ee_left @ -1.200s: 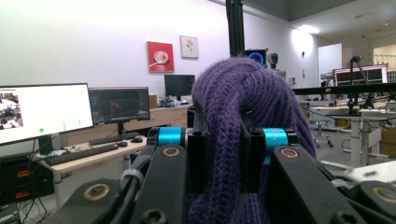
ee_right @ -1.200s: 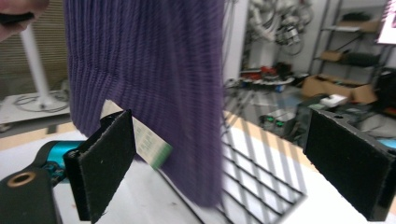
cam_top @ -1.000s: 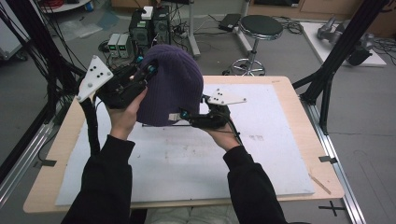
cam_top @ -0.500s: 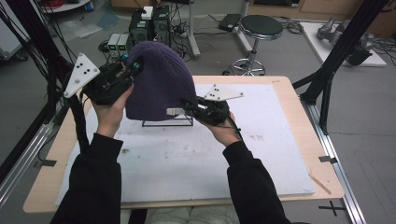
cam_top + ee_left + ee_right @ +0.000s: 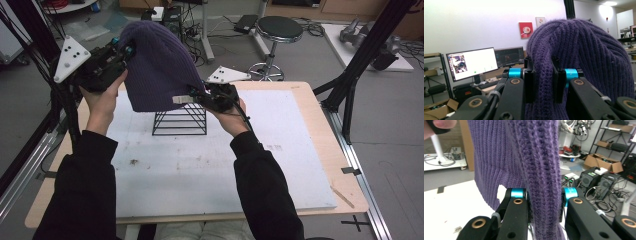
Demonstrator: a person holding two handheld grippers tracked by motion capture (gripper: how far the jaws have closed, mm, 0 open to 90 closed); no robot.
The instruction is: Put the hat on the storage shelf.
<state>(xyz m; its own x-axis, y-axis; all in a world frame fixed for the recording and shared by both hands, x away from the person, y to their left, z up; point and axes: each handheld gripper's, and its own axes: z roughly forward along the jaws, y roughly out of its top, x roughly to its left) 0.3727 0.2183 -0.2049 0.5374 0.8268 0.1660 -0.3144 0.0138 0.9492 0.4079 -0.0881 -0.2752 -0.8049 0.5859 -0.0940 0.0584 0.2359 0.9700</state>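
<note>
My left gripper (image 5: 122, 52) is clamped on the crown of the purple rib-knit beanie (image 5: 157, 70); my right gripper (image 5: 192, 96), jaws just closed with the knit between them, pinches its hem, so the hat hangs stretched between both, clear above the black wire rack (image 5: 180, 120) on the white-topped table (image 5: 280, 165)

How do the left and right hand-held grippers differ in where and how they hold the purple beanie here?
The left hand-held gripper pinches the purple knit beanie high up near its crown; the right hand-held gripper pinches its lower edge, beside the pale label. The left sits higher and further left in the high view; the right hangs lower, just above the black wire stand. Both are shut on a fold of the knit.
</note>
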